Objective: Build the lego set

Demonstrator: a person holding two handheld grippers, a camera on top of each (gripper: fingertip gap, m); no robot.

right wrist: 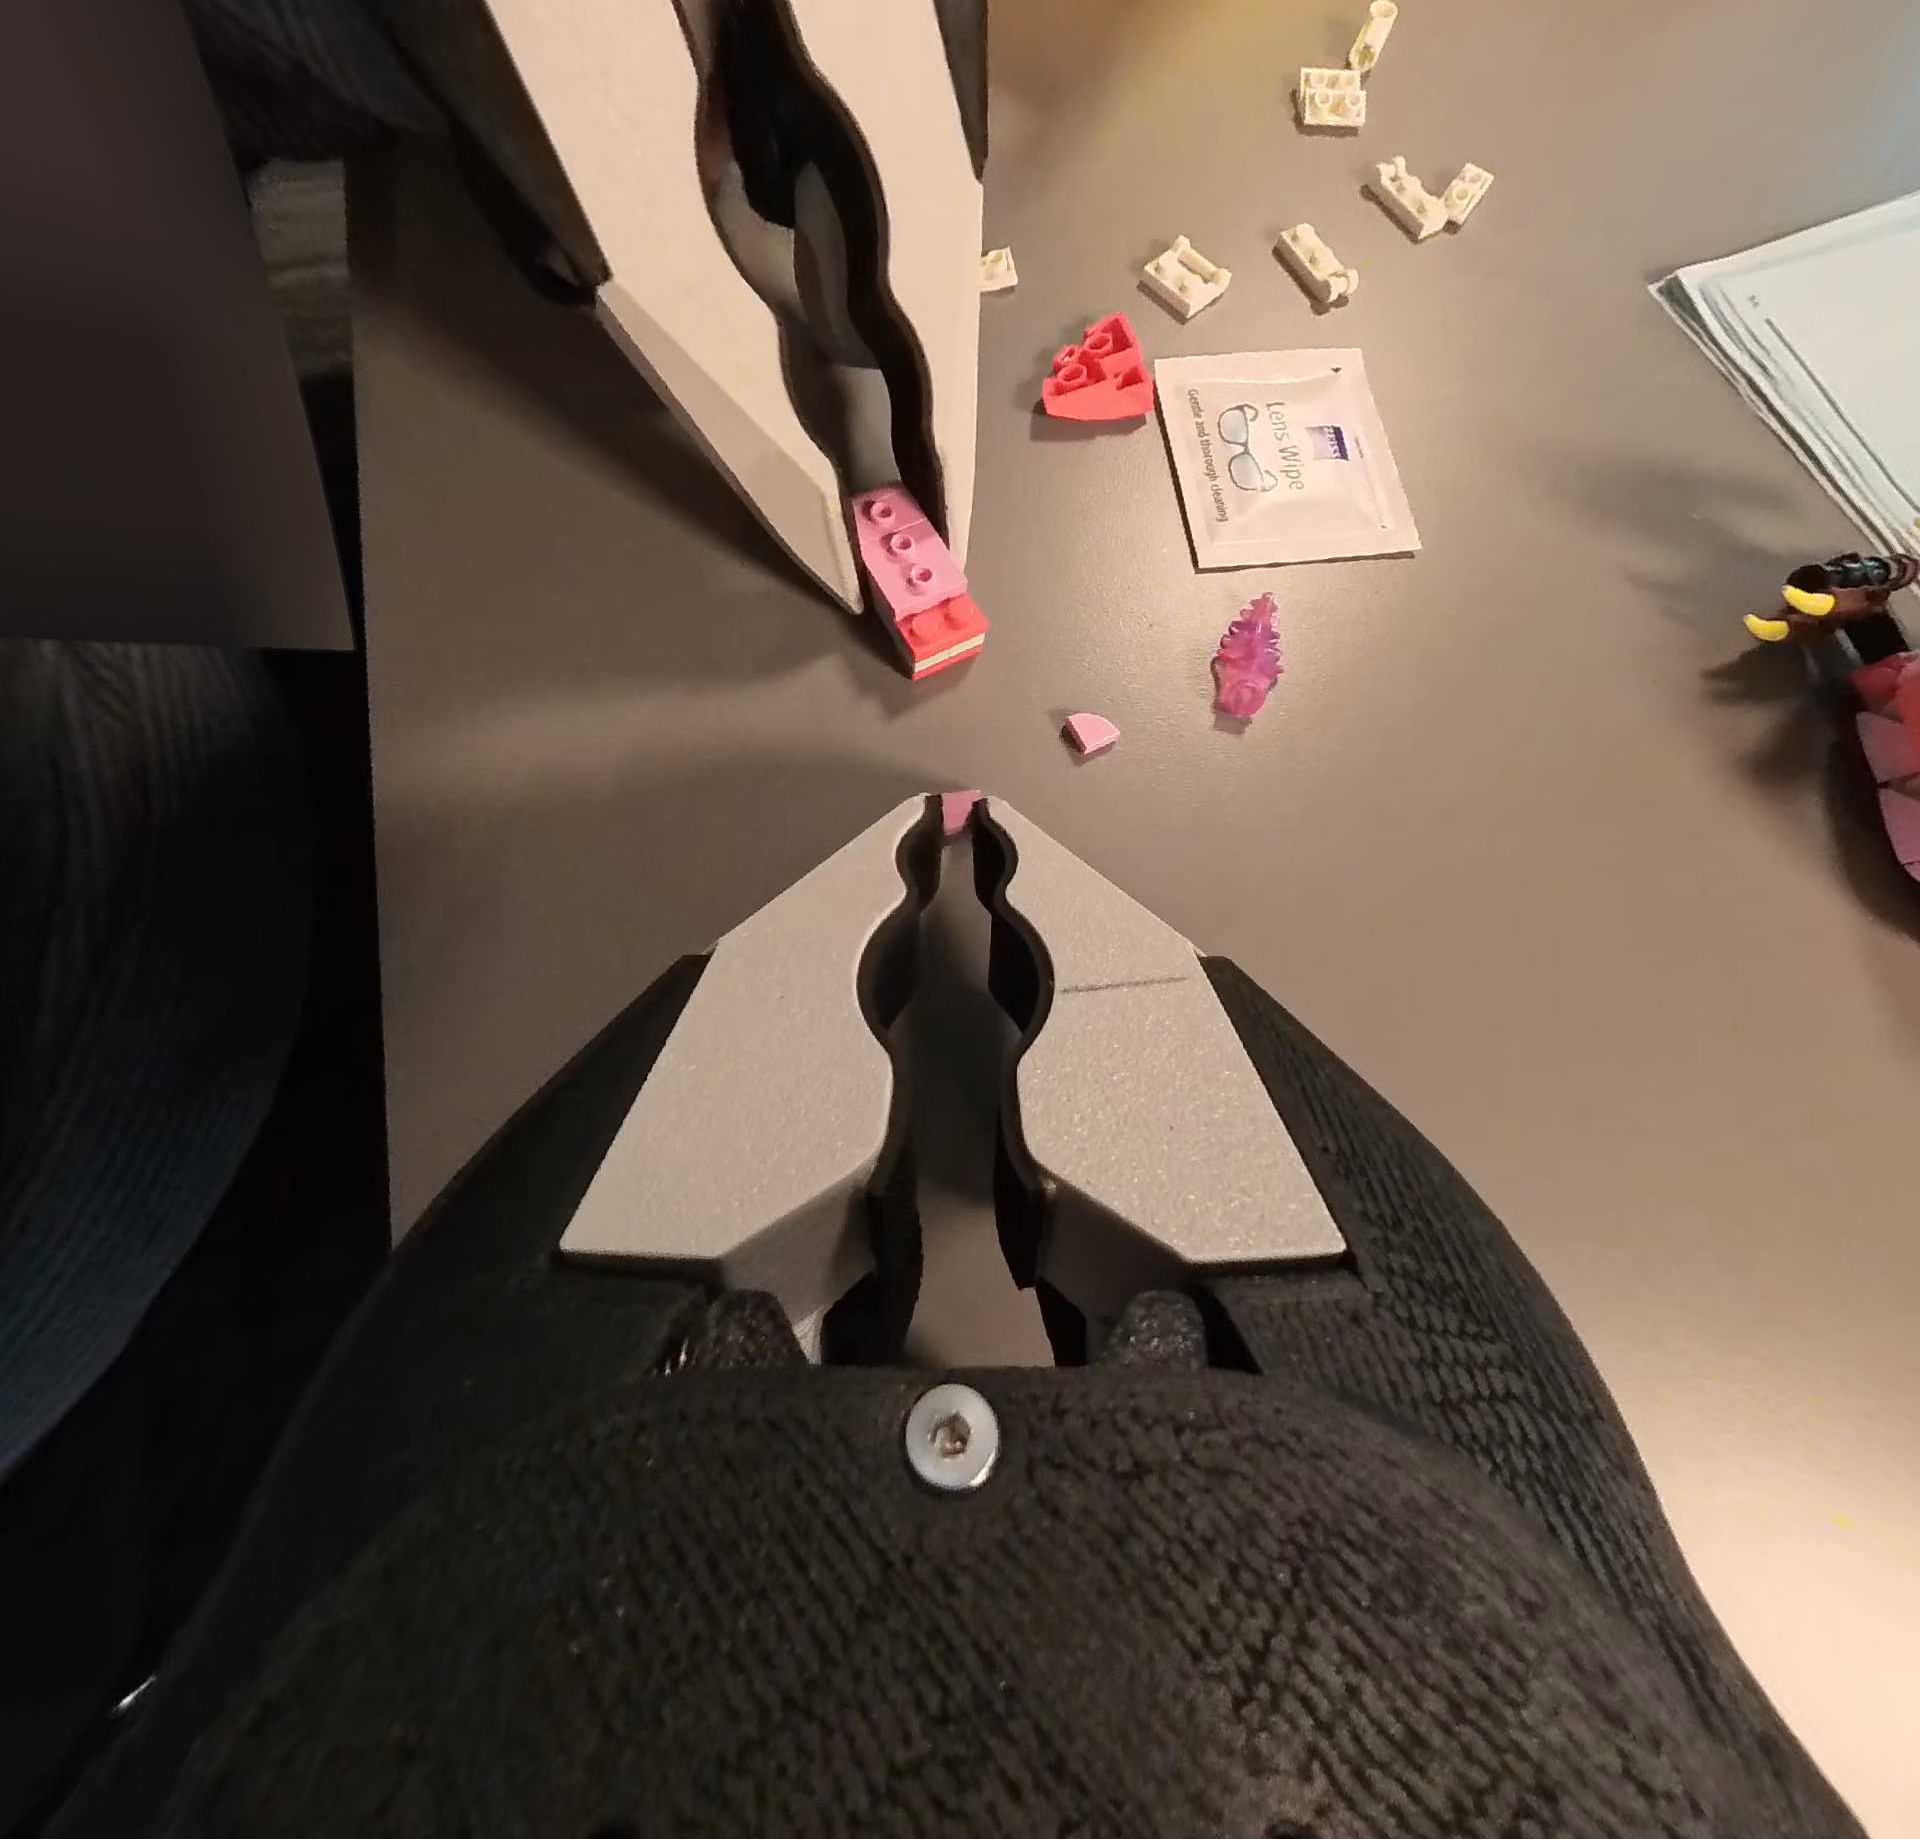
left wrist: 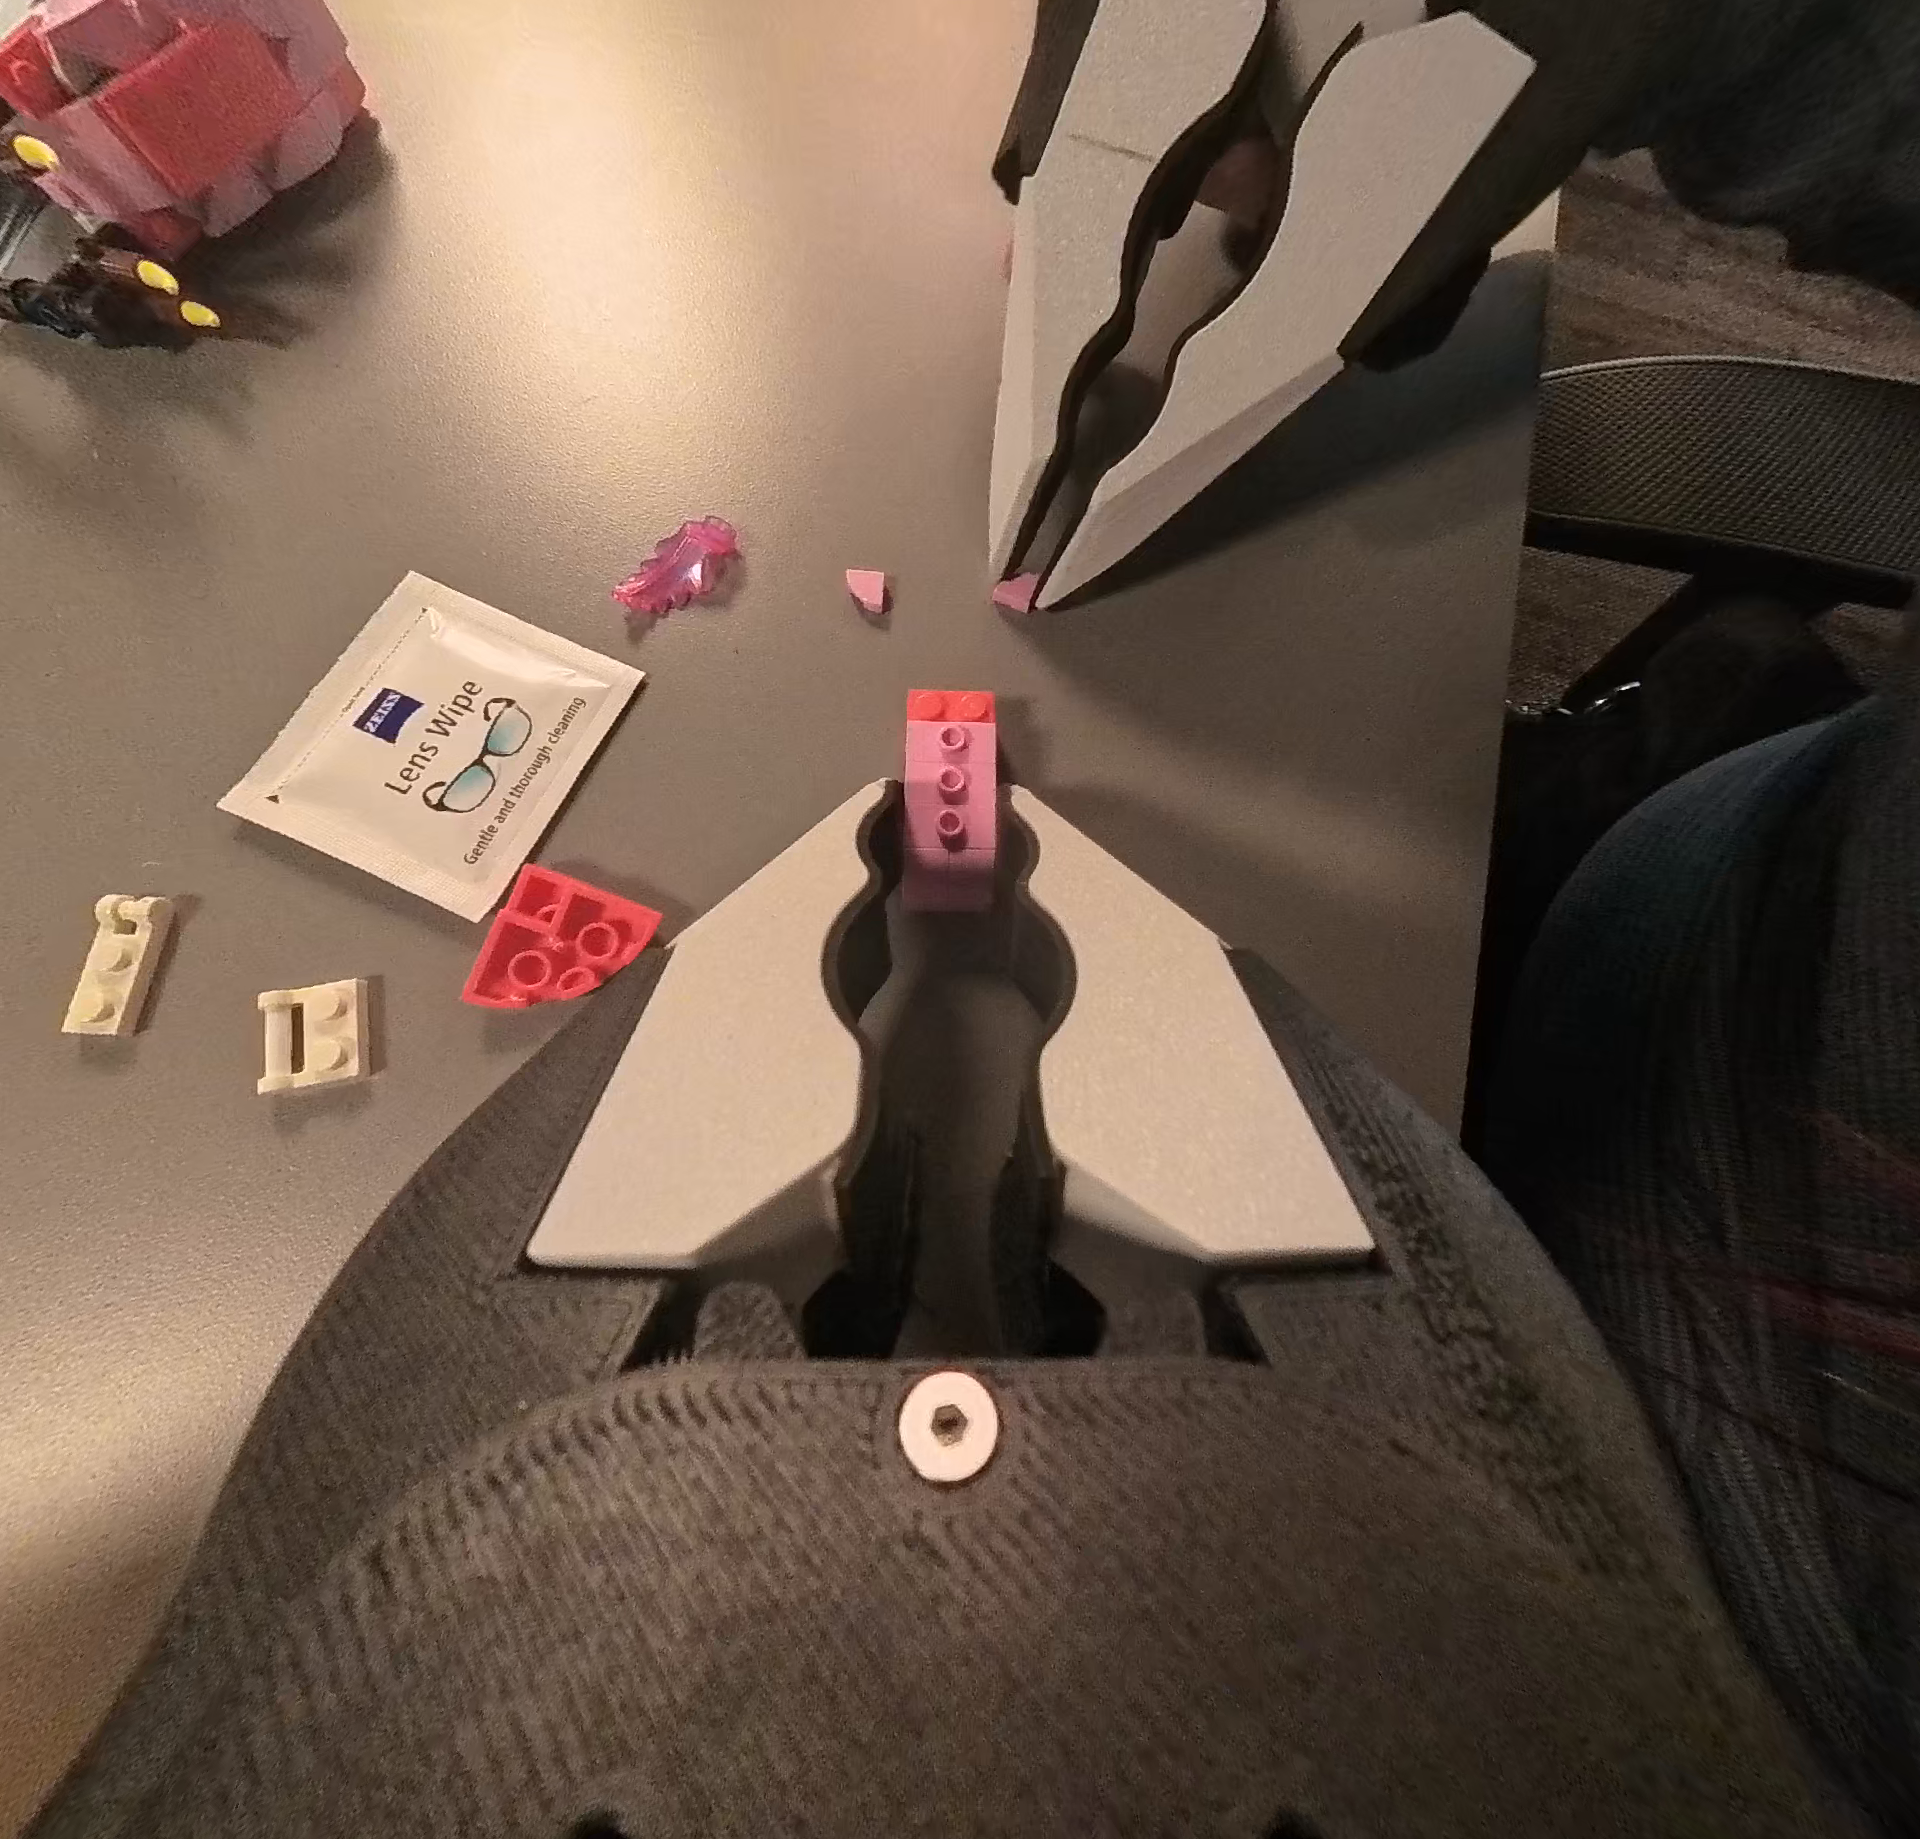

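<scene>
Right now both grippers are loaded. Left gripper (left wrist: 951,802) clamps a short stack of pink studded plastic bricks with a red brick on its far end (left wrist: 951,802); both grey fingers (left wrist: 790,916) press its sides. The stack's long axis runs straight out along the fingers, red end pointing away, toward upper centre of the left wrist view.

Right gripper (right wrist: 958,810) is nearly closed on a small flat pink plastic piece (right wrist: 958,810), pinched at the very fingertips; only a sliver shows. In the left wrist view that piece (left wrist: 1016,592) sits just above and slightly right of the red end, near but apart, tips down at the grey tabletop (left wrist: 727,283).

A second small pink quarter-round tile (right wrist: 1091,731) lies loose on the table, right of both grippers in the right wrist view. A translucent pink feather-shaped piece (right wrist: 1250,659) lies beyond it. A white wipe sachet (right wrist: 1283,459) and a red quarter-round plate, underside up (right wrist: 1096,378), sit further upper right.
</scene>
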